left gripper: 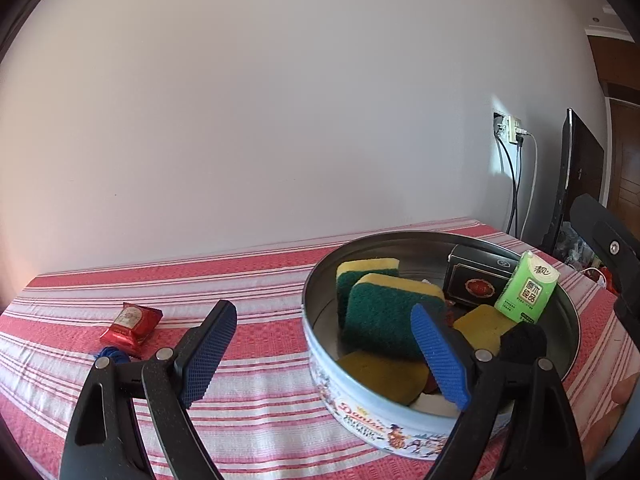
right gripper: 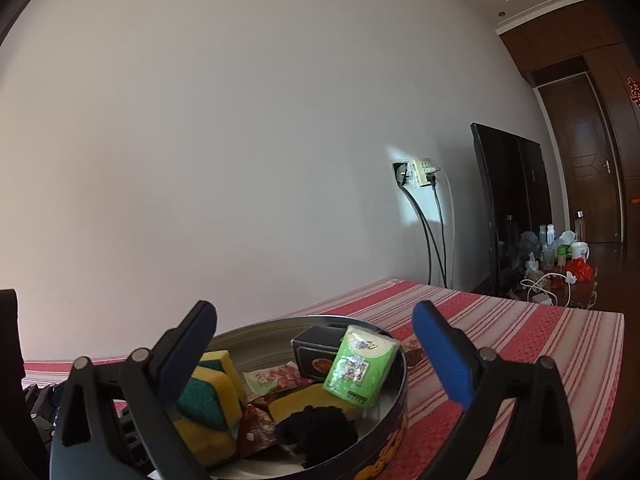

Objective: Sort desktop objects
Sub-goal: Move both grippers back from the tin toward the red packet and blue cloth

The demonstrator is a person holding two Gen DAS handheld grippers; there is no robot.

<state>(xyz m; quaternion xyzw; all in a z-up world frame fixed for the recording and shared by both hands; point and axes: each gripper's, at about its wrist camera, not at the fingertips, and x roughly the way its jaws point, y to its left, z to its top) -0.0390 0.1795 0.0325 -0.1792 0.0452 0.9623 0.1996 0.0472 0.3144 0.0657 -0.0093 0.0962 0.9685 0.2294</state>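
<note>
On the desk (left gripper: pixel 260 280), covered with a red and white striped cloth, we see a round biscuit tin (left gripper: pixel 372 420) that serves as our landmark. Inside the tin we find several scouring sponges (left gripper: pixel 380 316), yellow with green faces, two of them leaning upright near the tin's left wall and more lying flat at its bottom. Against the tin's far wall stands a small black box (left gripper: pixel 476 280) with a red emblem. Just beside the box, a green tissue pack (left gripper: pixel 526 288) leans tilted against the tin's right side. Near the tin's near edge lies a black wad of cloth (right gripper: pixel 316 428), next to some red wrappers (right gripper: pixel 256 428).

Well to the left of the tin, a red snack packet (left gripper: pixel 132 324) lies on the cloth, and a small blue item (left gripper: pixel 114 354) sits just in front of it, partly hidden.

We hold the left hand-held gripper (left gripper: pixel 320 354) released, its jaws spread wide with nothing between them; one blue pad is left of the tin and the other is over the tin's near rim. We hold the right hand-held gripper (right gripper: pixel 316 356) released too, jaws wide apart over the tin, gripping nothing.

Behind the tin, to its right, a wall socket (right gripper: pixel 416 172) with hanging cables and a dark screen (right gripper: pixel 512 208) are in view.
</note>
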